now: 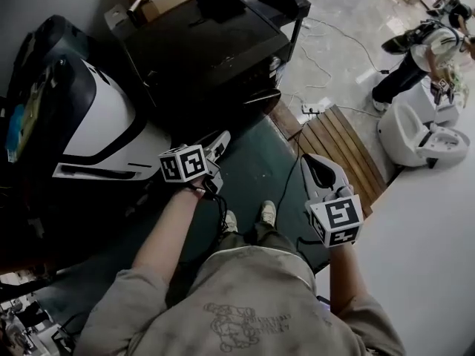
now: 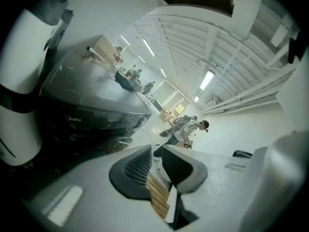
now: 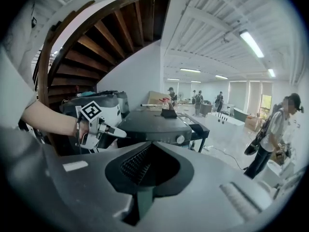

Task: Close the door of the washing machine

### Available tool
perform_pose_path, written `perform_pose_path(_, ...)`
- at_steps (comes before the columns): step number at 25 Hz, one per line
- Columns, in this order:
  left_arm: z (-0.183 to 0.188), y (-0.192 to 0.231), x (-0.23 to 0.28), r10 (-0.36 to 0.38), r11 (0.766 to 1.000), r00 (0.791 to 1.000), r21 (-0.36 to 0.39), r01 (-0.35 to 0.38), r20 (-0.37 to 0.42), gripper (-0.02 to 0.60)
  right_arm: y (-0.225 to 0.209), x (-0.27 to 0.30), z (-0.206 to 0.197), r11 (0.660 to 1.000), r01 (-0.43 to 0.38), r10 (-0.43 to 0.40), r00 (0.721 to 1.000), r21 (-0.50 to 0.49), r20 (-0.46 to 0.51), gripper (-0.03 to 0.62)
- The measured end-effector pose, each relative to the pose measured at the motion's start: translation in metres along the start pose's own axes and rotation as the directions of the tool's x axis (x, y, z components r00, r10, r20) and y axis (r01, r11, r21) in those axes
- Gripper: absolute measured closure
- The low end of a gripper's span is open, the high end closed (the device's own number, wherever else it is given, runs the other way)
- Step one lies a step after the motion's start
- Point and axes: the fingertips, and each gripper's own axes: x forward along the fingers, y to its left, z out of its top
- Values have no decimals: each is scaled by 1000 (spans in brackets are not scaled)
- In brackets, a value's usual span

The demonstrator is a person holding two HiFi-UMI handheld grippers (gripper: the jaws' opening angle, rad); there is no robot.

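A black box-shaped machine [image 1: 211, 47] with a flat top stands ahead of me; the left gripper view shows its dark front [image 2: 91, 117], the right gripper view its top [image 3: 152, 122] and a round knob [image 3: 181, 139]. A rounded white and black appliance [image 1: 100, 124] stands to its left. No door shows clearly in any view. My left gripper [image 1: 217, 148] hangs shut and empty just before the gap between the two machines. My right gripper [image 1: 324, 173] is shut and empty, held over the green mat [image 1: 256, 173], apart from both. Each gripper's own view shows its pads together: left gripper [image 2: 155, 151], right gripper [image 3: 149, 146].
A wooden slat platform [image 1: 341, 150] lies right of the mat, with a white toilet-like fixture [image 1: 415, 136] beyond it. A person [image 1: 419, 50] bends over at the far right. Cables [image 1: 334, 39] trail over the shiny floor. A spiral stair [image 3: 96, 37] rises overhead. My shoes [image 1: 249, 217] are on the mat.
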Motion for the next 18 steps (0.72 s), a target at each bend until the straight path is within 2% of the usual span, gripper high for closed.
perform_pose_path(4,19,-29,-36,-28,987,999,160,24,24,515,16,-21,33,999,21,-19,997,-34,75,566)
perform_pose_path(7,30,-47,-62,-17,953,999,303,6,33,534,26,-38,60,998,32,-26,991,-48,134,566)
perform_pose_path(9,38,-56,-79,-7,929,998,370,-16,60,542,32,-49,76,997,34,-22,983,-63,180,566)
perform_pose_path(11,48,-66,-97,17,900,993,431,-65,113,580,38,-60,90,996,36,-17,974,-82,227,566)
perform_pose_path(14,62,-84,-123,30,857,982,502,-121,186,580,47,-76,111,994,44,-16,960,-97,279,566)
perform_pose_path(18,81,-113,-154,6,816,965,557,-157,263,580,59,-99,142,994,43,-6,933,-97,359,566)
